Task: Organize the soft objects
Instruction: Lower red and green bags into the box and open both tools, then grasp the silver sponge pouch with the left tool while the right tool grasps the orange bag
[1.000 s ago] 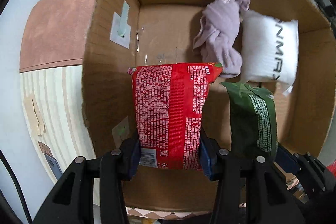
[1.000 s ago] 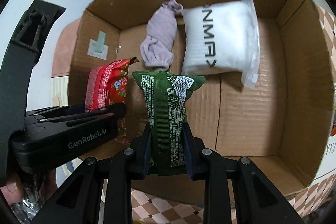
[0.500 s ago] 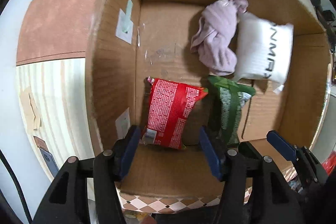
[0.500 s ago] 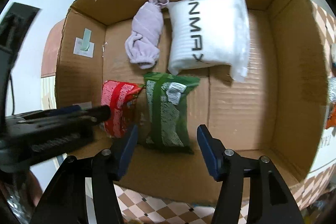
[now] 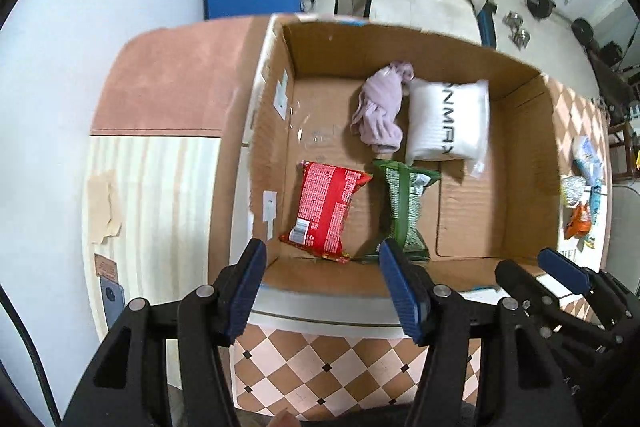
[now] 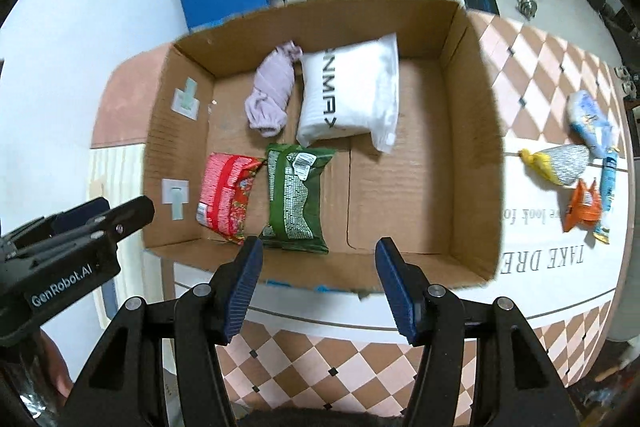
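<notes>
left gripper [image 5: 322,281]: fingers spread, holds nothing | right gripper [image 6: 318,277]: fingers spread, holds nothing | red pack [image 5: 326,213] and green pack [image 6: 296,197]: lie side by side in box [image 6: 472,147] | both grippers above box's near edge

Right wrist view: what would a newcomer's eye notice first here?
The large open cardboard box fills the middle. Inside, a red packet and a green packet lie side by side near the front wall, with a lilac cloth and a white pack behind them. To the right, outside the box, loose snack packets lie on the checkered tablecloth.
</notes>
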`<state>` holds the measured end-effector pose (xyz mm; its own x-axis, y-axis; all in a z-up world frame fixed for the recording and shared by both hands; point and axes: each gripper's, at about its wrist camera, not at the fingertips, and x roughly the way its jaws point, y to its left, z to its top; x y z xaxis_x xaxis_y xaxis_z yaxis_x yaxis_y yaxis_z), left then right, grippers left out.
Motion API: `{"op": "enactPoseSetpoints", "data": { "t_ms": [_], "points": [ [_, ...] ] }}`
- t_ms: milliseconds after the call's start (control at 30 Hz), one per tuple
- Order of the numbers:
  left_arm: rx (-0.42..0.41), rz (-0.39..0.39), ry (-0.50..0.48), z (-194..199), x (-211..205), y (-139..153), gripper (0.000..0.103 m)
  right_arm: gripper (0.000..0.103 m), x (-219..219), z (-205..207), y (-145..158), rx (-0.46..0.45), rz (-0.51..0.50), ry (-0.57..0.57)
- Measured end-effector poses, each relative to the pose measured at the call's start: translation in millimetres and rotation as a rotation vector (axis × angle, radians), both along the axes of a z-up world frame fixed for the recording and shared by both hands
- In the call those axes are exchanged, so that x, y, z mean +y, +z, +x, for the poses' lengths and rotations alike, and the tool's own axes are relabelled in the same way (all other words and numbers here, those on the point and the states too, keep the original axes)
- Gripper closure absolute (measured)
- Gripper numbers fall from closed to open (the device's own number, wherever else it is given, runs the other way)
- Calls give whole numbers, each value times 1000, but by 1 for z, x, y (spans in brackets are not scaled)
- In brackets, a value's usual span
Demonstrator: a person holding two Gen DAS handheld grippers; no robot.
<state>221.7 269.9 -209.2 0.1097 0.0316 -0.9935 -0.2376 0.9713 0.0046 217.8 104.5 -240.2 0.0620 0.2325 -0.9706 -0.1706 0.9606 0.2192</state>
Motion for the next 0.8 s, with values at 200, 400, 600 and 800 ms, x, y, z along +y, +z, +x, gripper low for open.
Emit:
{"op": "enactPoseSetpoints", "data": {
  "t_ms": [200,400,600,800],
  "points": [
    [-87,29,-1,-24,-11,26,39,24,-12,-20,34,-81,0,-9],
    [-157,64,5,-42,-19,50,5,2,-26,-38,67,-184,-37,-18],
    [-185,77,24,-52,-23,63,5,0,-33,-48,81,-239,-57,8],
    [-210,98,23,-59,-34,76,5,0,-42,-57,90,-241,-24,21]
  ]
}}
